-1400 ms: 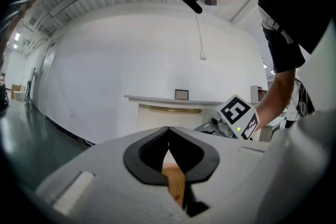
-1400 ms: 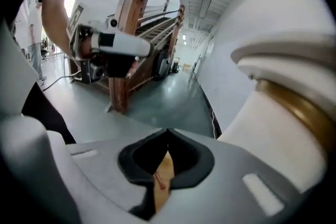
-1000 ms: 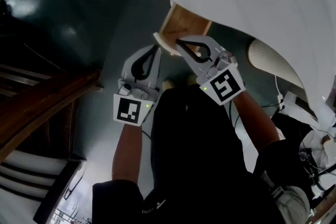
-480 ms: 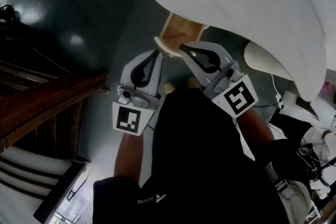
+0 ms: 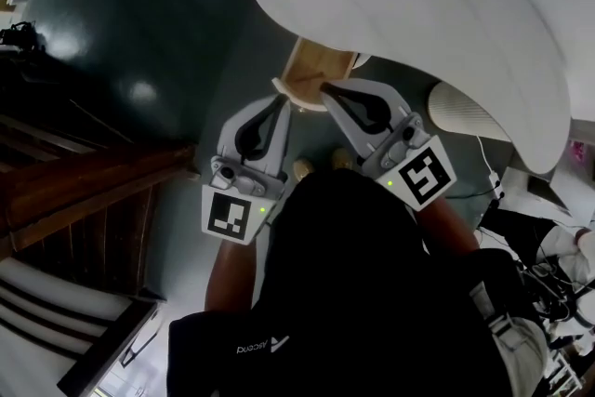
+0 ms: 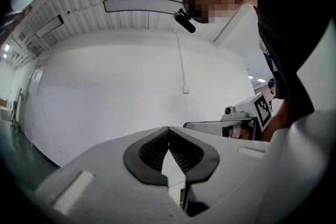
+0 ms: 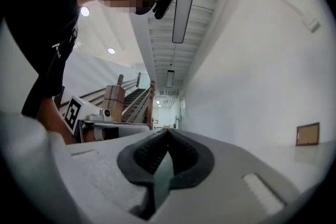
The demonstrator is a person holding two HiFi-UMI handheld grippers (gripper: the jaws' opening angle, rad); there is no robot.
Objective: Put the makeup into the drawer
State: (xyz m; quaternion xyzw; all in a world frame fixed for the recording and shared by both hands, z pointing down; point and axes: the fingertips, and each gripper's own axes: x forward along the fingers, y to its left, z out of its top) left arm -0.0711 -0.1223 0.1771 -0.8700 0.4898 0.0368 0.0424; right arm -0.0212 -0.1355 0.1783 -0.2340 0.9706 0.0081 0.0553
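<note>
Makeup showed in none of the views, neither in the tongs nor on the bare wooden floor of the drawer (image 5: 321,68), so I could not tell where it lay. Over the last second or so both tongs had tipped upward: wood had shown through their gaps, and now only wall and ceiling did. The left tongs (image 5: 281,99) (image 6: 168,128) were clenched on nothing, and the right tongs (image 5: 327,90) (image 7: 167,131) likewise. In the head view both tips sat just at the drawer's front lip. The drawer stood pulled out from under the white desk (image 5: 418,5), at their 12 o'clock. To my eye that fitted two stages: makeup already dropped out of sight, or makeup waiting elsewhere.
</note>
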